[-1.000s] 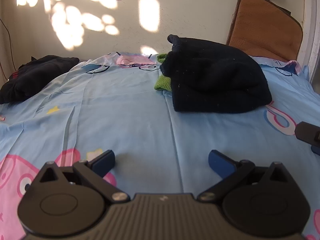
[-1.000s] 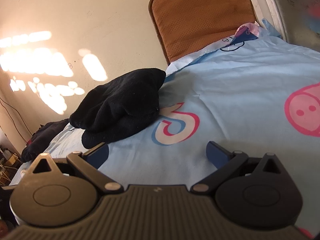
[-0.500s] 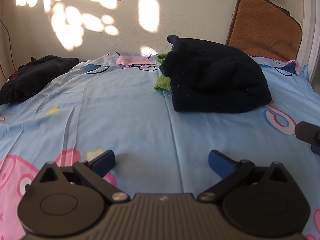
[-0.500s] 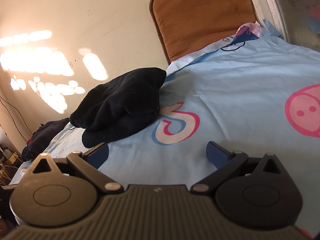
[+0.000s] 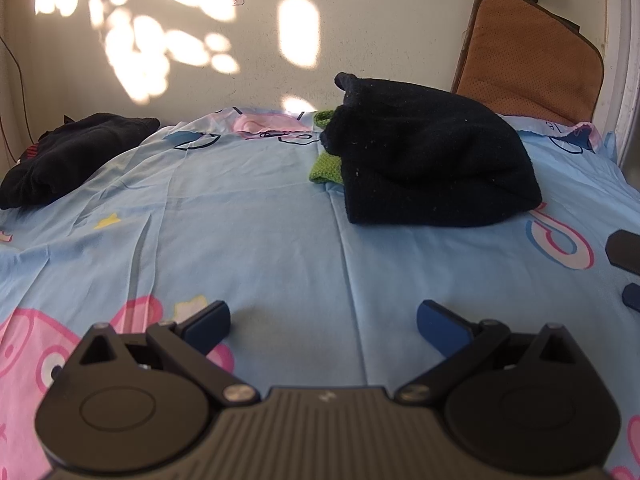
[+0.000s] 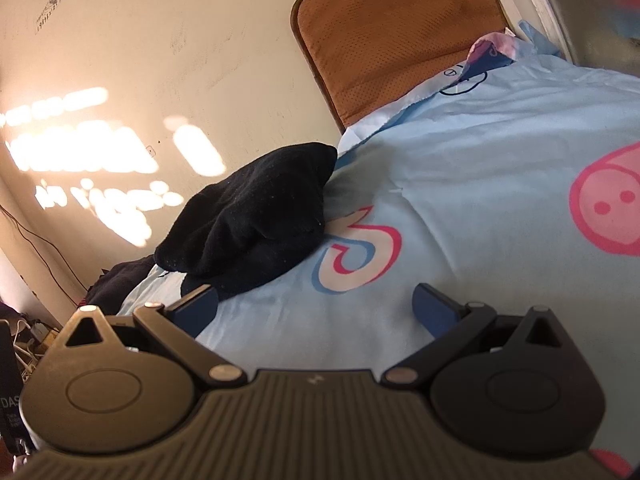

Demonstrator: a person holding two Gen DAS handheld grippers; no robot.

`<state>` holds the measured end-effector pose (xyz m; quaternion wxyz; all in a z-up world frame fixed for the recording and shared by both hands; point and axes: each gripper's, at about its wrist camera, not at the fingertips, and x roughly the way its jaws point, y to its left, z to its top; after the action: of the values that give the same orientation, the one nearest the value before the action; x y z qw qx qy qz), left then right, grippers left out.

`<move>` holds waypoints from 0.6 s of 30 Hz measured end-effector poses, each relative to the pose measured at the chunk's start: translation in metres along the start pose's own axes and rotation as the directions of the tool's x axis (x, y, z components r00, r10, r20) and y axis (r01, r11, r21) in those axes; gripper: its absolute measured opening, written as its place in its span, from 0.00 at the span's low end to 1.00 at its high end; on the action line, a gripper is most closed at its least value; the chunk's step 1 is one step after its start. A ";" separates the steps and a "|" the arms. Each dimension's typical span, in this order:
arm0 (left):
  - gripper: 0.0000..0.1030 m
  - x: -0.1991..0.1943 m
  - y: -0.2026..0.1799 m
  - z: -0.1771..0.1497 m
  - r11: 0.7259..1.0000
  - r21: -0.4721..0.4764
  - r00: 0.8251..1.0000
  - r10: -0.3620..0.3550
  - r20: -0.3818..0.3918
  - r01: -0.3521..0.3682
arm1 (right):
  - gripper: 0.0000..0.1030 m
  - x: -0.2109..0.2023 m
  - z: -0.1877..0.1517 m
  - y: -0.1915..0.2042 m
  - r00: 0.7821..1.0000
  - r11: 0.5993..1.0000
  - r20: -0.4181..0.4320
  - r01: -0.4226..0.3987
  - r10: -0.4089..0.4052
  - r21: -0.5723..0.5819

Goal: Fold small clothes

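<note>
Sunlit wall backs a bed under a blue cartoon sheet. Crumpled black clothes lie at upper left; a folded black garment covers a green one at center. Left gripper and right gripper hover, jaws apart, empty.

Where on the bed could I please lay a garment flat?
Bare sheet lies between the left gripper, the black heap far left and the folded black garment. It is crowded around that garment, over a green cloth.
</note>
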<state>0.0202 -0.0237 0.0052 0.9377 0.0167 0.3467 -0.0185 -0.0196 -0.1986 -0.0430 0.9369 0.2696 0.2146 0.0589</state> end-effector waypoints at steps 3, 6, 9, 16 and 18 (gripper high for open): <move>1.00 -0.002 -0.001 -0.001 1.000 -0.002 1.000 0.018 0.010 -0.018 | 1.00 -0.001 0.000 0.001 1.000 1.000 0.000 -0.004 0.004 -0.008; 1.00 -0.006 -0.003 -0.002 0.999 0.004 0.999 0.038 0.036 -0.038 | 1.00 -0.003 -0.001 0.004 1.000 1.000 0.009 -0.002 0.002 -0.031; 1.00 -0.008 -0.005 -0.003 0.999 0.017 0.997 0.048 0.052 -0.049 | 1.00 -0.004 -0.002 0.008 1.000 0.998 0.024 0.005 -0.004 -0.060; 1.00 -0.010 -0.008 -0.004 0.998 0.031 0.996 0.053 0.071 -0.055 | 1.00 -0.006 -0.003 0.010 0.999 0.997 0.033 0.014 -0.011 -0.080; 1.00 -0.010 -0.008 -0.005 0.998 0.030 0.996 0.053 0.072 -0.055 | 1.00 -0.005 -0.003 0.009 0.999 0.997 0.029 0.015 -0.013 -0.070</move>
<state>0.0093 -0.0311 0.0080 0.9492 0.0405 0.3121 0.0007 -0.0258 -0.1905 -0.0385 0.9492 0.2357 0.2010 0.0560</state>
